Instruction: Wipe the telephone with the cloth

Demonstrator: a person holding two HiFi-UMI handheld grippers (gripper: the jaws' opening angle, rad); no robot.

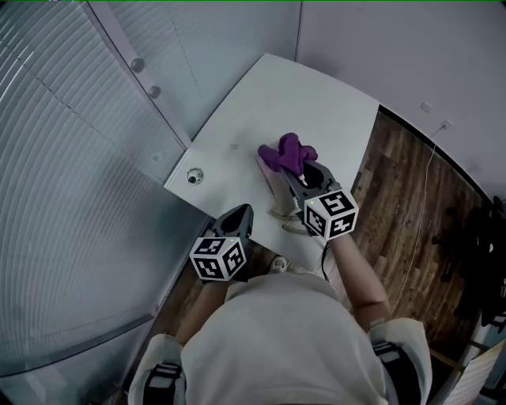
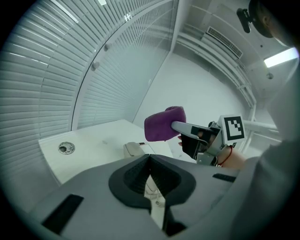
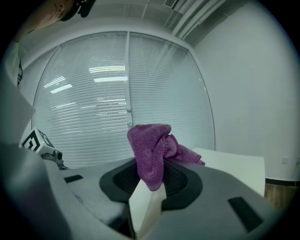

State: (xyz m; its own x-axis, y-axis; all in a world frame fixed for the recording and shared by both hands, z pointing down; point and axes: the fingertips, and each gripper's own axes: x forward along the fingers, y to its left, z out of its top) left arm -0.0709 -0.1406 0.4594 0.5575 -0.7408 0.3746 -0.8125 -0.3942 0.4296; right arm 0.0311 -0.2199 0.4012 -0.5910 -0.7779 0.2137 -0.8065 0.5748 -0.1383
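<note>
One telephone (image 1: 270,183) mostly hidden (under cloth (image 1: 292,153)) | left gripper (image 2: 151,183) fingers together | right gripper (image 3: 149,187) fingers clamping cloth

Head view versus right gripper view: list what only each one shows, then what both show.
Only the head view: the telephone and the table's round grommet. Only the right gripper view: the ceiling. Both: the purple cloth clamped in the right gripper, the white table and the window blinds.
</note>
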